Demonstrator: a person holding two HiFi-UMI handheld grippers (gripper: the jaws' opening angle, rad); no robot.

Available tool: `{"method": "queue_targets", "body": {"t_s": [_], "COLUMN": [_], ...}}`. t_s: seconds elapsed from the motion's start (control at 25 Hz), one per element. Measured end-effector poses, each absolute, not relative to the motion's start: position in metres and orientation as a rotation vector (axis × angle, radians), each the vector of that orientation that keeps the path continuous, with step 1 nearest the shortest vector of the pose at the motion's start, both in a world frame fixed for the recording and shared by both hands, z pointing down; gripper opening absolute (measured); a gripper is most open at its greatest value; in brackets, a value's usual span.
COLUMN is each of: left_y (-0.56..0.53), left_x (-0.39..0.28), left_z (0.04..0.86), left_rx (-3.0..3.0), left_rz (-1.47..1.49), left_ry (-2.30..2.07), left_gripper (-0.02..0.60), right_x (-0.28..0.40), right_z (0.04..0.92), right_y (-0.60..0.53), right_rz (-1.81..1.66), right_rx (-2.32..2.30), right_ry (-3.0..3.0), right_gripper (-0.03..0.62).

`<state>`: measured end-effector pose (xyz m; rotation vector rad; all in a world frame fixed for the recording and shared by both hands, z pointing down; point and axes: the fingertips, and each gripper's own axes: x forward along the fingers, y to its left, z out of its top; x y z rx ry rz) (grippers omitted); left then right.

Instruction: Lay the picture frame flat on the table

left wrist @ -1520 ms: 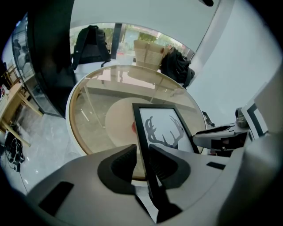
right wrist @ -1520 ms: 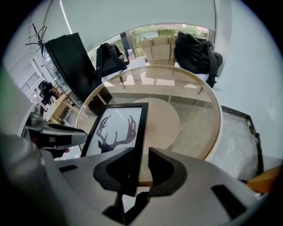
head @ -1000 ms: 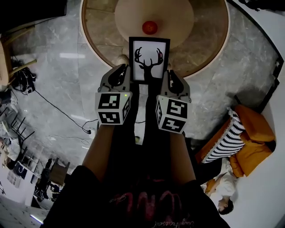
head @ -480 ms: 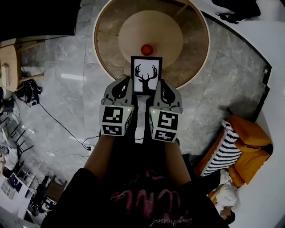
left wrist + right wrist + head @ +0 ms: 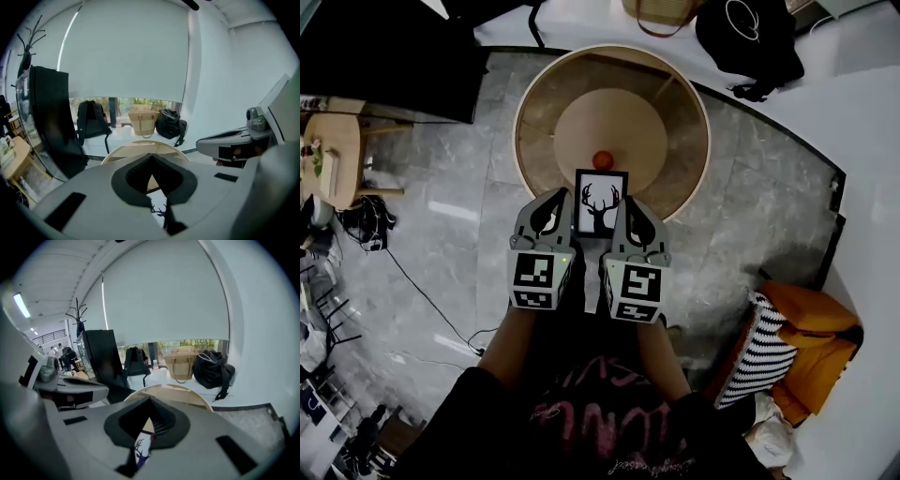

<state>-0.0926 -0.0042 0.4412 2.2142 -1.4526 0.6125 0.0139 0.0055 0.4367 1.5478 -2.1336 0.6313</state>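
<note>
1. The job is not done. The picture frame is up in the air, not on the round table.
2. The frame stands up, with its deer picture facing the person. It is not lying flat.
3. The table is down below, past the frame. A small red ball sits on it, just beyond the frame's top edge as seen from the head view.
4. What I think is left: bring the frame down to the table, tip it over flat, and let go (away from the red ball would be best).
5. The left gripper has its jaws squeezed on the left side of the frame. In the left gripper view a bit of the deer picture shows in the thin gap between the jaws.
6. The right gripper is clamped on the right side of the frame. Its own view shows the deer picture pinched between its jaws too.
7. So both grippers hold the frame, one on each side.
</note>
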Motion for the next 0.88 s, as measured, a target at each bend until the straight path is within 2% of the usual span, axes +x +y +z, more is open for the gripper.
{"method": "queue_targets", "body": {"t_s": [0.88], "left_y": [-0.020], "left_x": [-0.093], "left_z": [0.307], "left_rx": [2.342], "left_rz": [0.408], "left_ry": [-1.554], "left_gripper": [0.009], "right_x": [0.014], "right_z": [0.296], "right_y": [-0.013], "right_rz": [0.362], "right_rx": [1.636], "right_ry": [-2.283], "right_gripper": [0.020]}}
